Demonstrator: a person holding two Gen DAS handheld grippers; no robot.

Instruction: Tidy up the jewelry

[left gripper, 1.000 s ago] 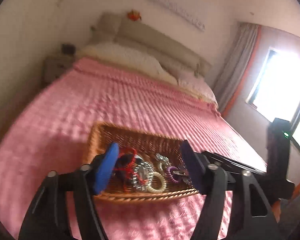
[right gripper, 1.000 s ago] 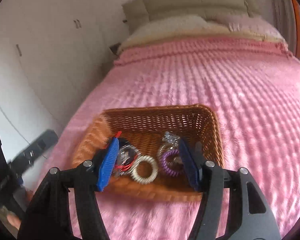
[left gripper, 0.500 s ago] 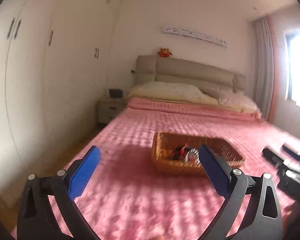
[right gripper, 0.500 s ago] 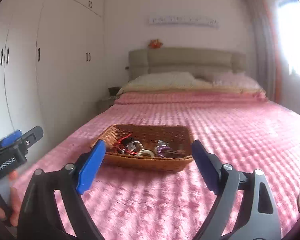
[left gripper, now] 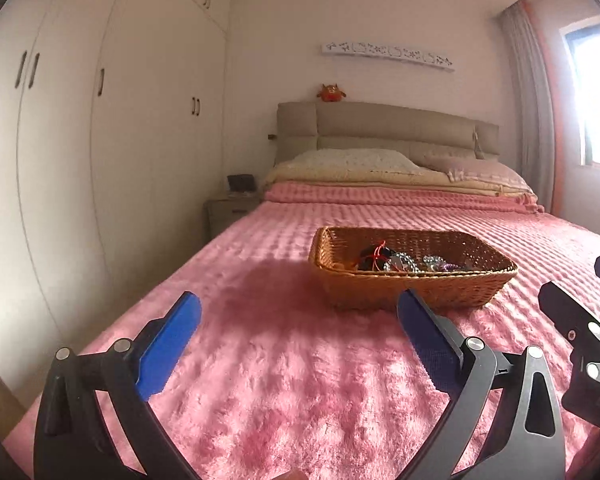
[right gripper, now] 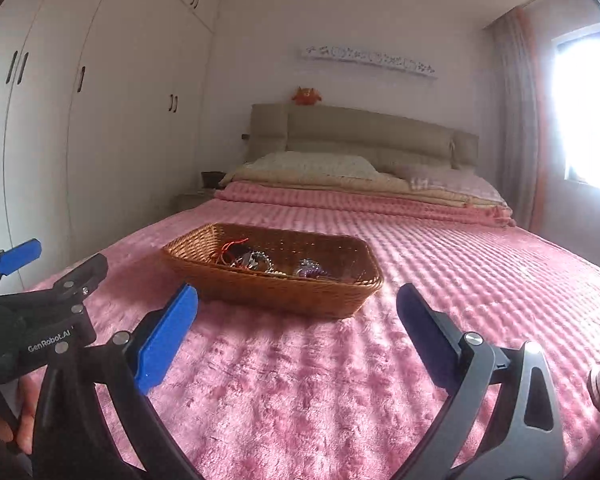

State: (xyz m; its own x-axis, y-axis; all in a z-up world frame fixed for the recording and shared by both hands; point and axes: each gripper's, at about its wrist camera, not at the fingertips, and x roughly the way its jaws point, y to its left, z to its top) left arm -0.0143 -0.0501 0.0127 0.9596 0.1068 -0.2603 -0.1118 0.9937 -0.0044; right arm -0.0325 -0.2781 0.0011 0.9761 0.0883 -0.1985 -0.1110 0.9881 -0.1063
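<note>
Both tongs, left [left gripper: 298,330] and right [right gripper: 298,322], gape released and empty at lower frame; the jewelry [left gripper: 404,261] sits gathered in the basket [left gripper: 412,285] mid-bed [right gripper: 460,280], apparently done.

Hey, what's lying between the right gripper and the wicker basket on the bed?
Nothing: in the right wrist view only bare pink bedspread lies between the open right gripper and the wicker basket.

Lying heaped in a shallow wicker basket [left gripper: 416,292] on a pink bedspread: tangled jewelry [left gripper: 404,261], showing red cord, dark pieces, silvery beads and a purple ring, sitting toward the basket's near side.
</note>
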